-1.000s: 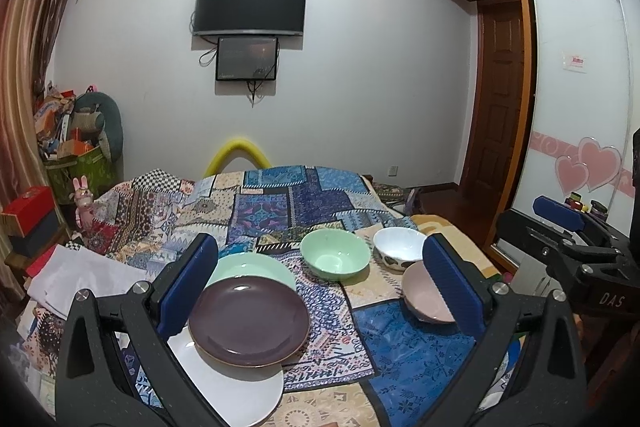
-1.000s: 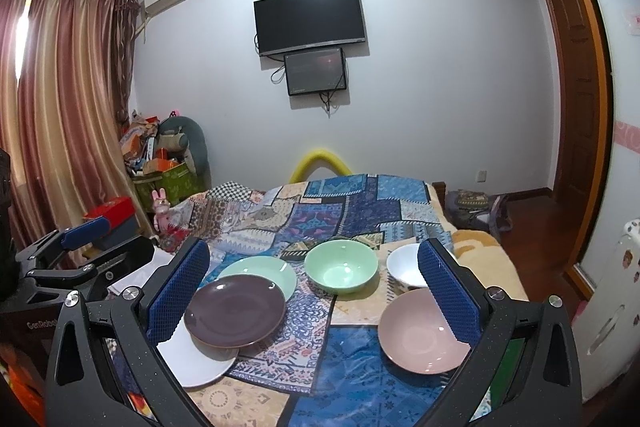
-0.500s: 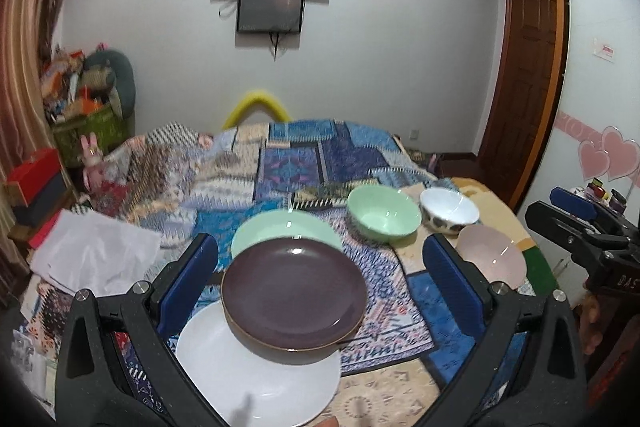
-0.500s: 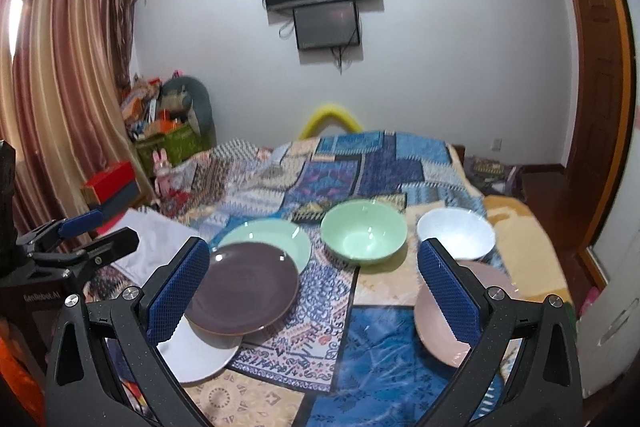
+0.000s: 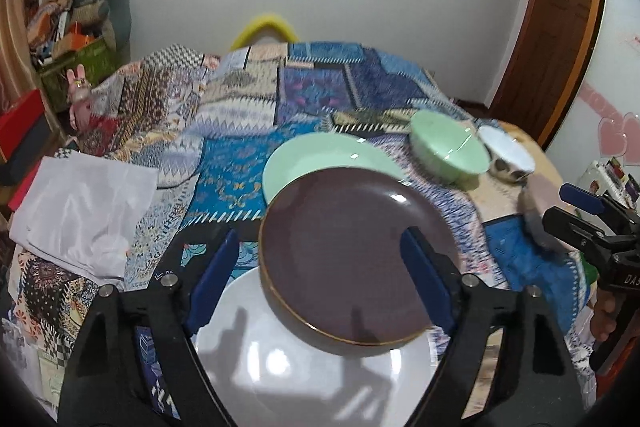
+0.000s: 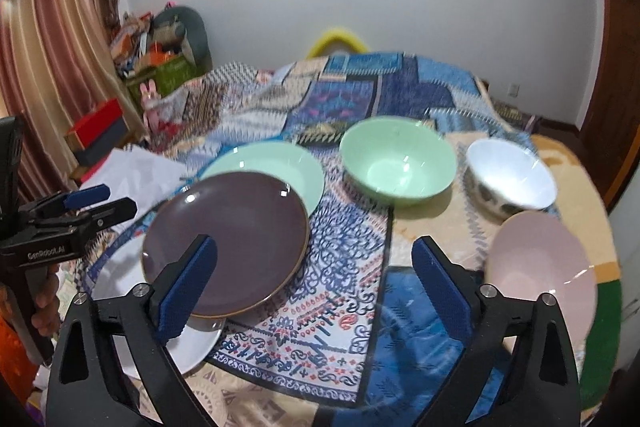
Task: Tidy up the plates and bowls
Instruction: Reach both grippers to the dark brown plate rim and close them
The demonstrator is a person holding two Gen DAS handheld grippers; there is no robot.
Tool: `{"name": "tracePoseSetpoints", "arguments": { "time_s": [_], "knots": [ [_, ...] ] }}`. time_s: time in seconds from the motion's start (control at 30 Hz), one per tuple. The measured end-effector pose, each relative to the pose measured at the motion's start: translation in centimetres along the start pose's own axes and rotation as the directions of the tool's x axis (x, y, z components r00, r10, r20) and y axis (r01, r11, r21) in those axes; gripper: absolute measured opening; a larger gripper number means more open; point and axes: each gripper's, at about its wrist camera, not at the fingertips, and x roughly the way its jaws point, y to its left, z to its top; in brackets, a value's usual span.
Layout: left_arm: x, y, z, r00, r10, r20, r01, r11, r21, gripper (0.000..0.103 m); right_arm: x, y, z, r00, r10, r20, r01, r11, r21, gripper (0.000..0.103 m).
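Note:
A dark purple plate rests overlapping a white plate and a light green plate. A green bowl, a white patterned bowl and a pink plate lie to the right. My left gripper is open, low over the purple plate's near part. My right gripper is open above the cloth between the purple and pink plates. Each gripper shows in the other's view, the left and the right.
The dishes lie on a patchwork quilt on a bed. White cloth lies at the left. Boxes and clutter stand by the curtain. A wooden door is at the right.
Both grippers have moved forward and down toward the dishes. The left gripper has closed in over the purple plate. The dishes have not moved.

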Motion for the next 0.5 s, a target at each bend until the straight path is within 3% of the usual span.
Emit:
{"name": "tracePoseSetpoints", "arguments": {
  "time_s": [0.23,0.37,0.5],
  "knots": [
    [4.2,3.1,-0.1,0.996,-0.003,-0.092,0.002,1.0,-0.012,0.063,4.4,0.2,-0.7,0.993,0.021,-0.119,-0.019,1.0,0.022,0.073],
    [6.1,4.2,-0.1,0.988,-0.023,-0.153,0.019,0.999,-0.027,0.047,5.8,0.3,-0.9,0.987,0.028,-0.159,-0.023,0.999,0.032,0.066],
    [7.7,4.7,-0.2,0.979,-0.042,-0.2,0.034,0.998,-0.044,0.036,6.8,0.1,-1.0,0.981,0.05,-0.188,-0.041,0.998,0.048,0.055]
  ]
}}
